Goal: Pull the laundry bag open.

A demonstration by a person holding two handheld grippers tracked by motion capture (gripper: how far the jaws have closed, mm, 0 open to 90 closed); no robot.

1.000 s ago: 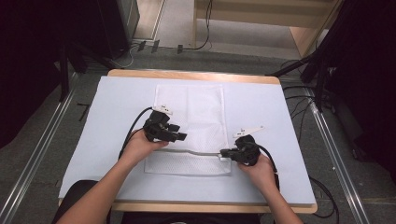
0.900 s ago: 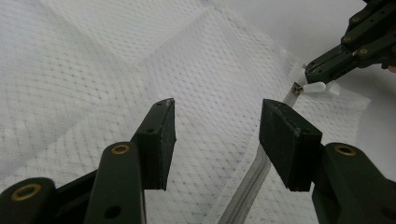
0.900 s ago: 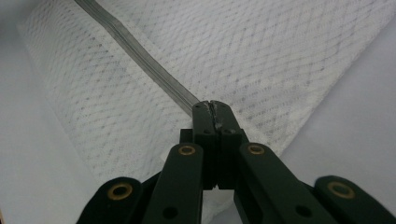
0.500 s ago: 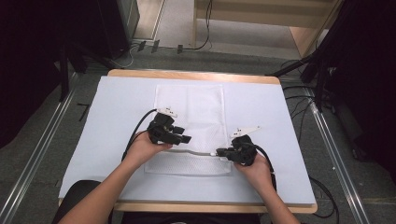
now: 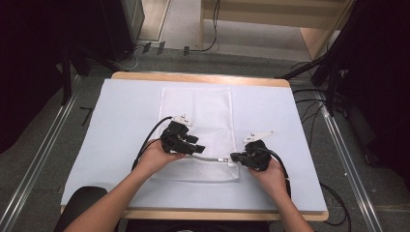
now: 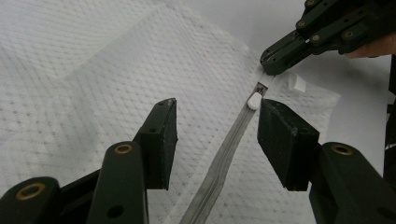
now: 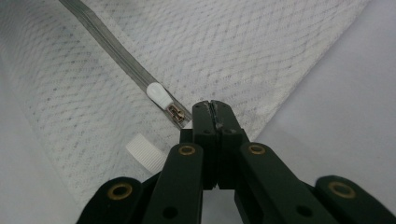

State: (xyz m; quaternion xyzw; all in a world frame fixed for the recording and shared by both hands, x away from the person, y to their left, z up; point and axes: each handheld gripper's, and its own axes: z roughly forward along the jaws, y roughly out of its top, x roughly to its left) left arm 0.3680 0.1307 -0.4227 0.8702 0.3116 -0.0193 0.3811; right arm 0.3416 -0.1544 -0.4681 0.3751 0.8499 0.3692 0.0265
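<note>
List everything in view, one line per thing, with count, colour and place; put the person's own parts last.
mesh bag: one, white, flat on the sheet at table centre
zipper: one, grey, along the bag's near edge
zipper pull: one, white, near the zipper's right end
sheet: one, pale lilac-white, covering the tabletop
table: one, light wood, edge showing at the far side
rails: two, grey metal, on the floor either side
left tongs: one, black, open astride the zipper
right tongs: one, black, shut at the bag's right end
hands: two, each gripping one tongs
</note>
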